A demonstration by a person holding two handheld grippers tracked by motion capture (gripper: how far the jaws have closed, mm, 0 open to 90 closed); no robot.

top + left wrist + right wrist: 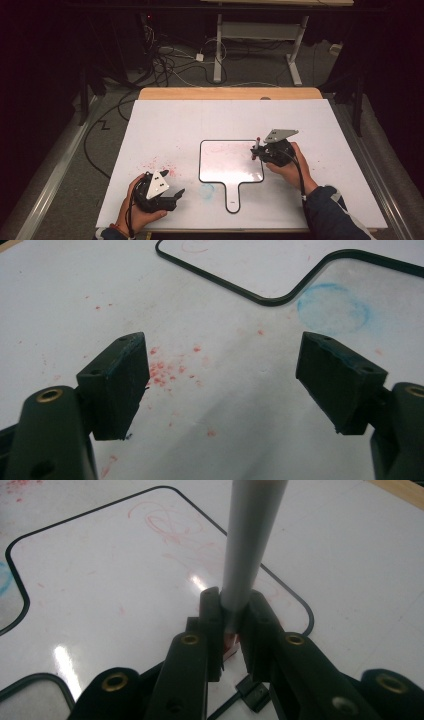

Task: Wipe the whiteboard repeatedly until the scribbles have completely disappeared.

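Two tongs: my right gripper (257,150) pinches an upright marker (248,545) at the whiteboard's (220,165) right edge; my left gripper (177,195) gapes empty over bare table (165,120).

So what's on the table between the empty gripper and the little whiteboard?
Between the left gripper and the whiteboard lies white table cover with red specks and a smudged blue ring. Nothing solid sits there. The left gripper view shows it best.
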